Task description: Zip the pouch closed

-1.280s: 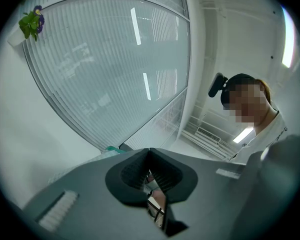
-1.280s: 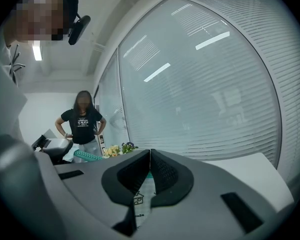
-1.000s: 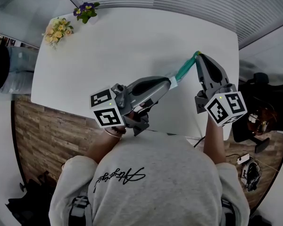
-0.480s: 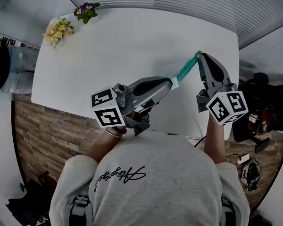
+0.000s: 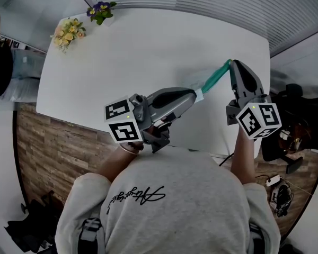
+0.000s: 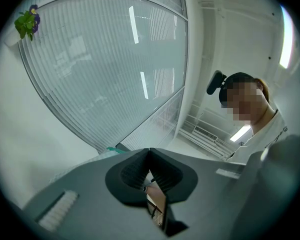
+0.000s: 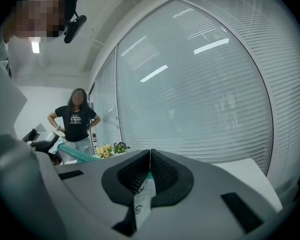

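Note:
A slim teal pouch [image 5: 215, 77] hangs stretched in the air over the white table [image 5: 138, 52], between my two grippers. My left gripper [image 5: 195, 95] is shut on its near end, where a small white tag shows. In the left gripper view the jaws [image 6: 149, 152] are pressed together, and a sliver of teal pouch [image 6: 111, 148] shows past them. My right gripper [image 5: 231, 63] is shut on the far end. In the right gripper view a white printed tag [image 7: 142, 200] hangs between the closed jaws [image 7: 150, 153], and the teal pouch [image 7: 77, 155] runs off to the left.
Yellow flowers [image 5: 68, 30] and a purple-flowered plant [image 5: 99, 10] stand at the table's far left corner. A person [image 7: 76, 119] stands beyond that end of the table. A window with slatted blinds runs behind it. A dark chair [image 5: 289, 97] sits right of the table.
My right gripper has shifted slightly to the right with its end of the pouch. The left gripper has kept still.

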Tool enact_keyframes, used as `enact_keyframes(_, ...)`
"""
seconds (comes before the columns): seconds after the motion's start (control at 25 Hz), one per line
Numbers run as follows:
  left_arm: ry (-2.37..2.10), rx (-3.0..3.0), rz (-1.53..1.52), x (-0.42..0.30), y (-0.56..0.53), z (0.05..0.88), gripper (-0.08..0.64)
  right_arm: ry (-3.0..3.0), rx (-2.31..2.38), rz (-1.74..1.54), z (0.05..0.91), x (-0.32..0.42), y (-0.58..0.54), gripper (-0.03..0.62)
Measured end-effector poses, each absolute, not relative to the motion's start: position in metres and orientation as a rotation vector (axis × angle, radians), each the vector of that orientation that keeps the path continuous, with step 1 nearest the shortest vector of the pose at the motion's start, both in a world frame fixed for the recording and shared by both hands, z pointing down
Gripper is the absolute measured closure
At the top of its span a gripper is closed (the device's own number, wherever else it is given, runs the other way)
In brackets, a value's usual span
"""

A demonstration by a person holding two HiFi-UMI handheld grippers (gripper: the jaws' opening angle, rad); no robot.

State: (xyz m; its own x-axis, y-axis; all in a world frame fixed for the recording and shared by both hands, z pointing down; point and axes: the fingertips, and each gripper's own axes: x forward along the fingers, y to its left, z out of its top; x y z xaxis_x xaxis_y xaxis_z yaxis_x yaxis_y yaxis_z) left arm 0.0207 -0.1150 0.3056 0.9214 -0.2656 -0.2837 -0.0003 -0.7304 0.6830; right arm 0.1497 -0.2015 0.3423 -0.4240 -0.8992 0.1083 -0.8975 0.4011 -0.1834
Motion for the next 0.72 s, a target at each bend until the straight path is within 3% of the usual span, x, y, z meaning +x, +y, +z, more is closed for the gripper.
enact_keyframes(0.72, -0.178, 2.352, -0.47, 0.019, -0.113, 0.302, 0.557, 2.621, -1.74, -0.29, 0.337, 0.165, -0.198, 0.586)
